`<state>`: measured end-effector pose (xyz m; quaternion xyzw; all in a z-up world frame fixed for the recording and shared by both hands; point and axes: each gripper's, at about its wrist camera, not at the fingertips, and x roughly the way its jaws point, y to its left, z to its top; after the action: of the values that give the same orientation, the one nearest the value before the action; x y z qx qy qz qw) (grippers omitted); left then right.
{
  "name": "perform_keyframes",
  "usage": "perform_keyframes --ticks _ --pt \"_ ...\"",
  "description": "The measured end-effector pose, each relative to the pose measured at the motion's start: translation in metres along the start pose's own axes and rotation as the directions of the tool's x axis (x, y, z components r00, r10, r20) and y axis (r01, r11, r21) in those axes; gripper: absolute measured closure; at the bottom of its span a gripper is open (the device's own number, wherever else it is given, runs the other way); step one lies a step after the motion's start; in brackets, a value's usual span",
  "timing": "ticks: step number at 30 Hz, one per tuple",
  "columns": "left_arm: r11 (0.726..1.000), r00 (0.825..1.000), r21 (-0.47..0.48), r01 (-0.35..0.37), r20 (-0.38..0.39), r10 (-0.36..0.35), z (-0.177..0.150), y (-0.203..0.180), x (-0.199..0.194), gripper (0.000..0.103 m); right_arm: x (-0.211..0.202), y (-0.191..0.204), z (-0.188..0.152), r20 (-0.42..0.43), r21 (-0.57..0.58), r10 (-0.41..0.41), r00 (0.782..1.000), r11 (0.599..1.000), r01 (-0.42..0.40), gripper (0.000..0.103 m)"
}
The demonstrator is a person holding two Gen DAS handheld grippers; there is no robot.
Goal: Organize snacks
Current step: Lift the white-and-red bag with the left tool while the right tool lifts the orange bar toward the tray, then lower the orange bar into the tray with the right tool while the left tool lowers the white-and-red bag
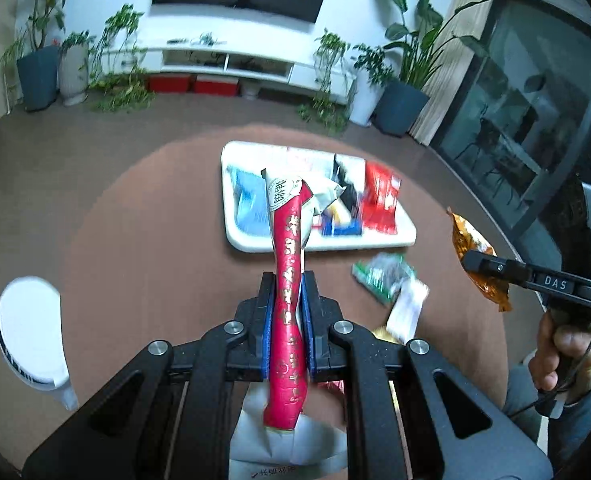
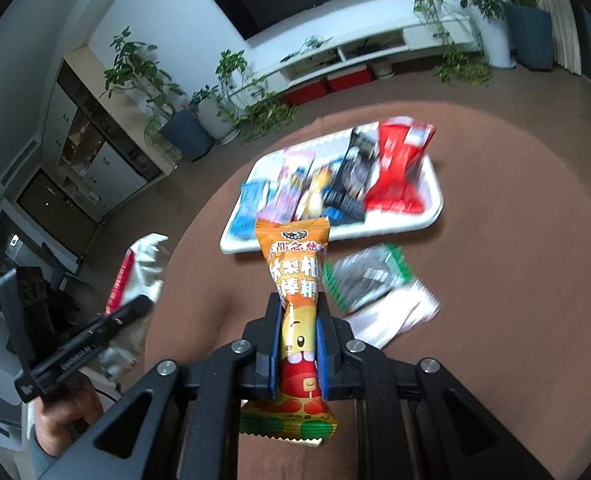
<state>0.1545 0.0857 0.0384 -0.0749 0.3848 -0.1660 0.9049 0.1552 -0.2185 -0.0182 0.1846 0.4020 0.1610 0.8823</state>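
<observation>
From your left wrist view, your left gripper point(image 1: 288, 312) is clenched on a red snack packet point(image 1: 289, 300), held upright above the brown bench point(image 1: 155, 240). Beyond it sits the white tray point(image 1: 251, 242), already carrying several packets: a blue one point(image 1: 249, 204), a black one point(image 1: 349, 184) and a red bag point(image 1: 381, 200) among them. A green packet point(image 1: 379, 276) and a white packet point(image 1: 407, 308) lie loose on the bench just short of the tray. To the right, your right gripper point(image 1: 469, 262) is pinching an orange wrapper point(image 1: 465, 240).

From your right wrist view, that gripper point(image 2: 298, 340) grasps the orange snack packet point(image 2: 297, 280) around its middle, lifted clear of the bench point(image 2: 515, 280). The tray point(image 2: 431, 216) lies ahead with its row of packets filling most of it. The green packet point(image 2: 367, 276) and white packet point(image 2: 403, 312) rest on the bench beside it.

Judging by this, you are well along: most snacks are trayed, two are in hand, and at least two loose ones remain.
</observation>
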Motion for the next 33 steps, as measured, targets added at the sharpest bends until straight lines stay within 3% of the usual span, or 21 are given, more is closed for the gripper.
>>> perform_keyframes --ticks 8,16,25,33 --pt "0.999 1.0 0.039 -0.011 0.005 0.011 0.085 -0.004 0.039 0.093 0.003 -0.005 0.078 0.042 -0.038 -0.054 0.998 0.998 0.056 0.087" --pt "0.999 0.999 0.031 -0.03 -0.045 0.031 0.136 0.002 0.117 0.093 0.077 0.008 0.131 -0.041 -0.008 -0.027 0.999 1.0 0.026 0.087" --pt "0.999 0.993 0.023 -0.044 -0.106 0.046 0.139 0.003 0.21 0.092 0.15 0.002 0.143 -0.116 0.022 -0.089 0.989 0.996 0.092 0.087" --pt "0.998 0.99 0.025 -0.065 -0.124 0.067 0.126 0.007 0.255 0.092 0.188 -0.006 0.138 -0.154 0.006 -0.157 0.975 0.987 0.16 0.087"
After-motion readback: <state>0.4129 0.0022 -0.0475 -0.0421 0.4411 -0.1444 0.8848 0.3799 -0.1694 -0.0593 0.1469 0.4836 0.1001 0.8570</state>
